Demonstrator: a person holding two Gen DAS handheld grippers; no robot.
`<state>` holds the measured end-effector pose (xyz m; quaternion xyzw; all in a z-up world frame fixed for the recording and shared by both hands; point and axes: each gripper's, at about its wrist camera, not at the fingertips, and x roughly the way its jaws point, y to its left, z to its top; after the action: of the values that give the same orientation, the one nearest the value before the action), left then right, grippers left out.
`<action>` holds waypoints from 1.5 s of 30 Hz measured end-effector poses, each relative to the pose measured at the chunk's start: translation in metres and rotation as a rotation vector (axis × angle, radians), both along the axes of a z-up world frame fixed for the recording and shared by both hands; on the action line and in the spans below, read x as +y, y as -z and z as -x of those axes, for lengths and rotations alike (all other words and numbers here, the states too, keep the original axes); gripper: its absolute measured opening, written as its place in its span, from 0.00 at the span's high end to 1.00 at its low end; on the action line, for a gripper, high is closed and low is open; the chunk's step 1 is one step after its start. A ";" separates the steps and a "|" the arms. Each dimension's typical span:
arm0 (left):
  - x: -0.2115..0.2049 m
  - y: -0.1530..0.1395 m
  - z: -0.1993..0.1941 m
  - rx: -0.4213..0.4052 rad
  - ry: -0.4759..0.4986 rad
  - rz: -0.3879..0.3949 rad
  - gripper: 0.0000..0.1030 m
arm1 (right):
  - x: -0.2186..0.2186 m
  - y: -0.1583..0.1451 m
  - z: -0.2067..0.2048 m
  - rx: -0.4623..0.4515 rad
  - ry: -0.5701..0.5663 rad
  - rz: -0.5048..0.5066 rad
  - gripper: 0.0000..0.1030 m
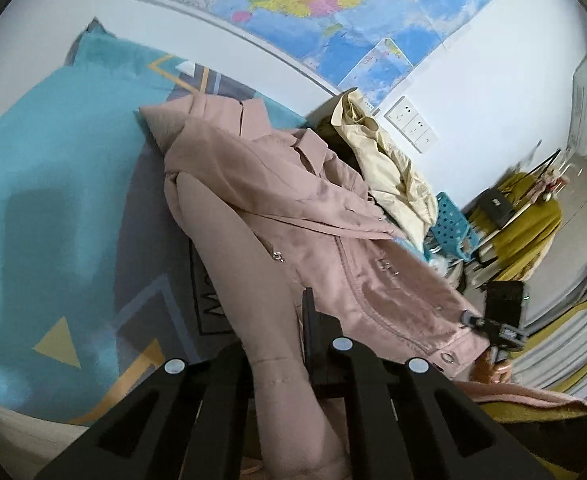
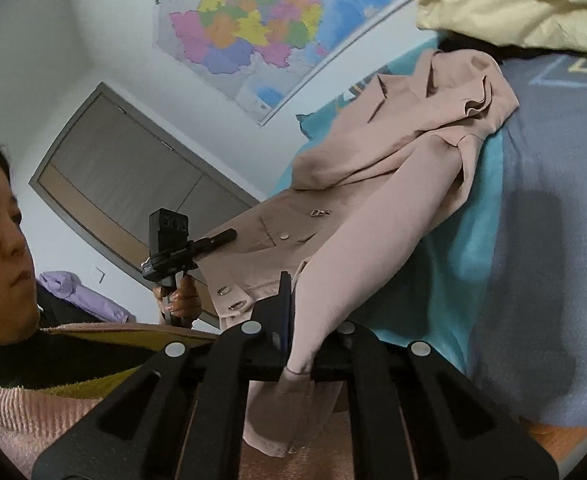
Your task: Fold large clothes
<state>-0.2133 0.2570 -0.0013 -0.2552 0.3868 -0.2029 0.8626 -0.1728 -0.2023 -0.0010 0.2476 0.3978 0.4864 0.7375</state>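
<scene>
Over the teal rug (image 1: 45, 184), both the left tongs (image 1: 293, 344) and right tongs (image 2: 293, 320) pinch the pink coat (image 1: 293, 220) by its sleeves.

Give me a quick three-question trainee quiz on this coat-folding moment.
1. True or false: the left gripper is open and empty.
2. What is the right gripper shut on? A) yellow garment B) pink coat's sleeve C) map
3. What hangs on the wall?

Key: 1 false, it is shut on the pink coat. 2 B, a sleeve. 3 a map.
</scene>
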 end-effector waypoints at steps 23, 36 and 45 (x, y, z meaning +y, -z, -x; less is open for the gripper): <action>0.018 -0.105 -0.139 -0.014 0.008 -0.159 0.96 | -0.003 -0.079 -0.155 0.042 0.150 -0.114 0.91; 0.017 -0.094 -0.280 0.146 0.007 -0.223 0.95 | -0.002 -0.052 -0.274 0.190 0.307 -0.046 0.91; 0.032 -0.028 -0.352 0.332 -0.051 -0.206 0.90 | 0.010 0.002 -0.333 0.325 0.380 0.080 0.76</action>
<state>0.1384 0.2886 0.0268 -0.2054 0.5361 -0.0955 0.8132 0.1606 -0.1921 -0.0027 0.3634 0.4765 0.2768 0.7512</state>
